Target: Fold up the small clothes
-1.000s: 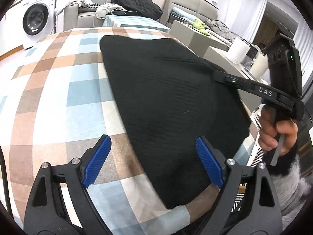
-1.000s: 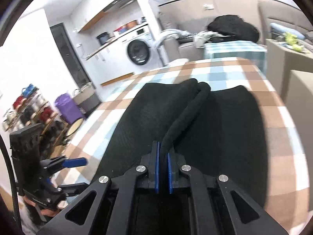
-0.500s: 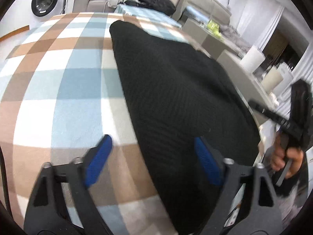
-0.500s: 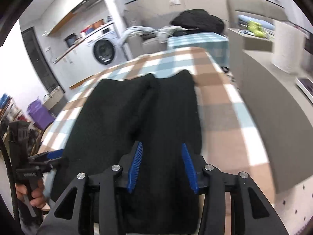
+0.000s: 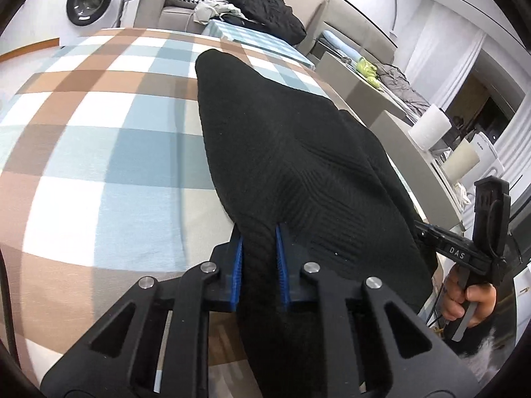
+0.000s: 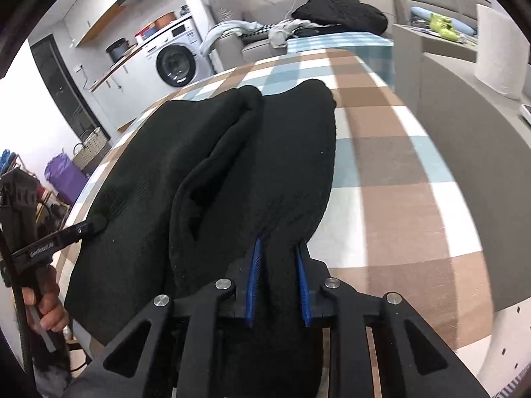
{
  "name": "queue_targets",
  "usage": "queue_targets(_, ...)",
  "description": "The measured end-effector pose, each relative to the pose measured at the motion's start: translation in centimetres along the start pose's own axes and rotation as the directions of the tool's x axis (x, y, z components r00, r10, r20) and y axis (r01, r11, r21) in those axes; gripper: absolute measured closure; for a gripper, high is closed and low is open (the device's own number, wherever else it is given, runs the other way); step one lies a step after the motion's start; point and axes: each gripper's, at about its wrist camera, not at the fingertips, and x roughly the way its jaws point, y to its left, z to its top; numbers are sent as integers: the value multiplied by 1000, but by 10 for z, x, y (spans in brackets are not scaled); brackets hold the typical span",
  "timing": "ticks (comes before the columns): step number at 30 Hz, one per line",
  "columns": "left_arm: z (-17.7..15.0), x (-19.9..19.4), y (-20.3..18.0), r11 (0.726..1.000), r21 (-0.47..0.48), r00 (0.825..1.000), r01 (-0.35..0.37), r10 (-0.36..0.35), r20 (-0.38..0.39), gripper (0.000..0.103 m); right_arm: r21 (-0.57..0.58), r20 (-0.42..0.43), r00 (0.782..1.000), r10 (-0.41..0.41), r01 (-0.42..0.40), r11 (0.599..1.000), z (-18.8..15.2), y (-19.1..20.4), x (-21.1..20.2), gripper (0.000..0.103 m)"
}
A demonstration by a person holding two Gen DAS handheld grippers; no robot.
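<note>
The black ribbed knit garment [image 5: 298, 152] is lying lengthwise on the counter under its blue, brown and white checked cloth [image 5: 99, 126], a rolled ridge running down its middle. A second ago the left tongs [image 5: 259, 242] were gaping wide over the near hem; now they are closing, blue pads squeezing a bunched fold. The right tongs [image 6: 278, 258], which had let go and spread, are closing again with the near right edge between their pads. Both near corners seem freshly gathered, so the garment is probably ready to be lifted over into its next fold.
</note>
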Motion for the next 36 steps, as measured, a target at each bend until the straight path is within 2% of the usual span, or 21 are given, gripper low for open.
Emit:
queue_targets(10, -7, -43, 50, 996, -39, 996, -84, 85, 38, 88, -87, -49, 998, 48, -52, 995, -5, 59, 20, 82)
queue_targets(12, -8, -47, 57, 996, -43, 996, -76, 78, 31, 87, -116, -61, 998, 29, -36, 993, -6, 66, 20, 75)
queue_targets(14, -9, -50, 57, 996, -30, 996, -88, 89, 30, 86, -106, -57, 998, 21, -27, 994, -5, 64, 16, 74)
queue_targets(17, -11, -57, 52, 988, 8, 988, -152, 151, 36, 81, -65, 6, 1000, 17, -16, 998, -2, 56, -1, 65)
queue_targets(20, -14, -65, 40, 979, 66, 980, -193, 190, 53, 72, -47, 48, 994, 100, -98, 994, 4, 57, -15, 62)
queue_targets(21, -14, -67, 37, 978, 77, 980, -192, 187, 61, 64, -49, 51, 991, 121, -119, 992, 6, 60, -16, 61)
queue_targets(22, -15, -69, 32, 977, 95, 981, -190, 183, 69, 51, -55, 46, 990, 135, -133, 990, 8, 64, -15, 61)
queue_targets(24, -16, -74, 24, 974, 119, 979, -193, 183, 85, 36, -63, 23, 987, 161, -159, 985, 10, 78, -5, 60)
queue_targets(29, -19, -76, 11, 975, 147, 984, -166, 155, 83, 27, -61, -32, 981, 190, -192, 980, 9, 97, 25, 60)
queue_targets(31, -21, -75, 10, 976, 149, 986, -157, 148, 76, 27, -56, -36, 984, 172, -174, 983, 5, 98, 33, 72)
queue_targets(33, -23, -73, 9, 976, 149, 986, -161, 151, 74, 27, -48, -42, 982, 186, -188, 981, 3, 96, 37, 97)
queue_targets(35, -23, -73, 9, 977, 148, 987, -155, 146, 69, 27, -38, -29, 968, 248, -249, 968, 5, 95, 29, 99)
queue_targets(36, -23, -73, 10, 978, 144, 987, -152, 143, 71, 27, -58, 17, 962, 273, -272, 961, 5, 97, 16, 99)
